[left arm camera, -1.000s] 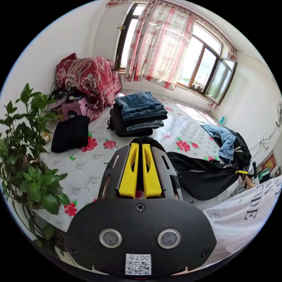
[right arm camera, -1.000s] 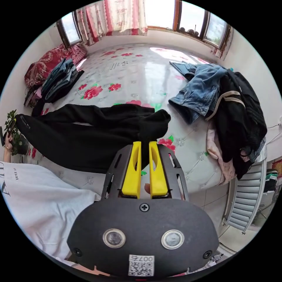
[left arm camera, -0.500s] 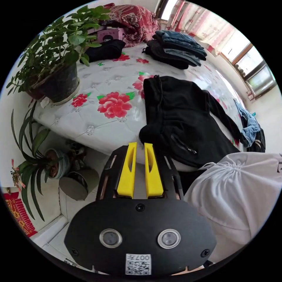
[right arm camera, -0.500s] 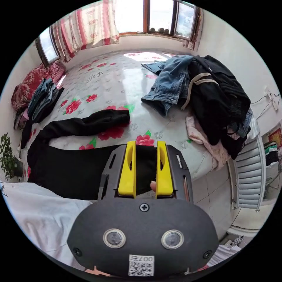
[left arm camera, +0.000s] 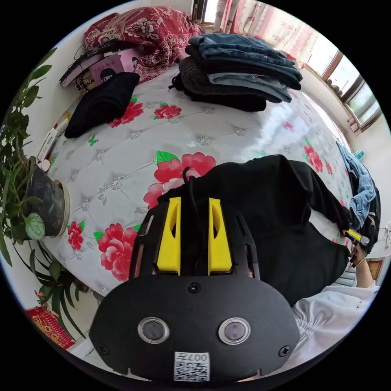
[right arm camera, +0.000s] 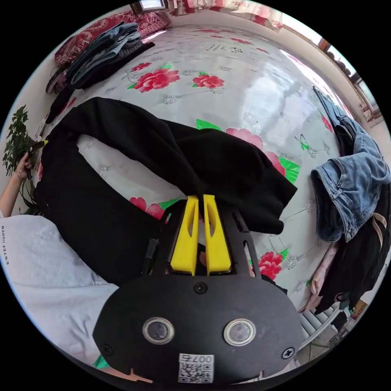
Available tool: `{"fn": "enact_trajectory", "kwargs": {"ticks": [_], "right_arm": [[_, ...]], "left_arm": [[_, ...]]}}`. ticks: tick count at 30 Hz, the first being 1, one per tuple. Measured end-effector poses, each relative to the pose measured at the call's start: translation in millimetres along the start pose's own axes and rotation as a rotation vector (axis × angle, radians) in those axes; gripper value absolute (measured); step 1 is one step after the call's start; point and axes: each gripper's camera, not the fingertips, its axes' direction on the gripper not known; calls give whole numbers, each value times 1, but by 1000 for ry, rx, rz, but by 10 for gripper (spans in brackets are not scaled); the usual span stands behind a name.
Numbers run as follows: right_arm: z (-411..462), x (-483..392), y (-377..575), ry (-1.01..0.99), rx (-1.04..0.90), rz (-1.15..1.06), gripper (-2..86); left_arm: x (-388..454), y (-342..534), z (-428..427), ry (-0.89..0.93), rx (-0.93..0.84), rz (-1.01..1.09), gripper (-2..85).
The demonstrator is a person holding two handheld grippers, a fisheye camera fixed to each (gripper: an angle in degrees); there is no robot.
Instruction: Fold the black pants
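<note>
Floral bed cover (left arm camera: 122, 134) carries black pants (right arm camera: 122, 171) spread near the person's edge. Left hand-held gripper (left arm camera: 194, 203) has its yellow jaws apart around the waistband and drawstring. Right hand-held gripper (right arm camera: 198, 201) is pinched nearly closed on a leg cuff. White shirt (right arm camera: 45, 277) lettering too small to read reliably. Folded jeans stack (left arm camera: 240, 69) sits well apart.

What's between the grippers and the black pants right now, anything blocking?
Nothing visible. The right gripper is pinched on the black pants at a leg end. The left gripper sits open over the waist, its drawstring between the jaws.
</note>
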Motion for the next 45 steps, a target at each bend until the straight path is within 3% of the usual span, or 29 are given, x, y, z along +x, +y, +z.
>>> {"fn": "enact_trajectory", "kwargs": {"ticks": [2, 5, 9, 13, 15, 17, 21, 23, 29, 32, 35, 38, 40, 45], "right_arm": [[-60, 9, 5, -13, 189, 28, 14], [-151, 19, 7, -49, 366, 40, 9], [-211, 27, -37, 89, 342, -6, 15], [-152, 74, -134, 305, 94, 107, 44], [-106, 91, -162, 274, -20, 130, 47], [-74, 89, -177, 273, -2, 157, 47], [-45, 74, -171, 115, 127, 171, 44], [-18, 65, -164, 2, 88, 136, 41], [34, 84, -133, 60, -28, 188, 33], [27, 111, -128, 11, 27, 258, 26], [13, 130, -134, 123, 119, 281, 18], [5, 135, -144, 190, 176, 287, 14], [3, 126, -148, 133, 197, 214, 16], [26, 80, -154, -6, 148, -34, 15]], "left_arm": [[6, -11, 23, -16, -77, 15, 90], [16, -12, 26, -30, -56, 57, 85], [23, -13, 19, 49, -18, 102, 82], [13, -24, -5, 149, 99, 33, 73], [3, -32, -18, 185, 156, -3, 75], [-3, -46, -25, 203, 178, 4, 86], [5, -73, 3, 212, 78, 57, 112], [30, -90, 40, 247, -102, 129, 139], [111, -84, 36, -48, -74, 391, 46], [83, -79, 3, -146, 46, 211, 31], [43, -77, -18, -224, 112, -13, 33], [43, -85, 7, -132, 24, -44, 48], [53, -85, 11, -182, 12, -34, 56], [68, -63, -13, -225, 102, -78, 76]]}}
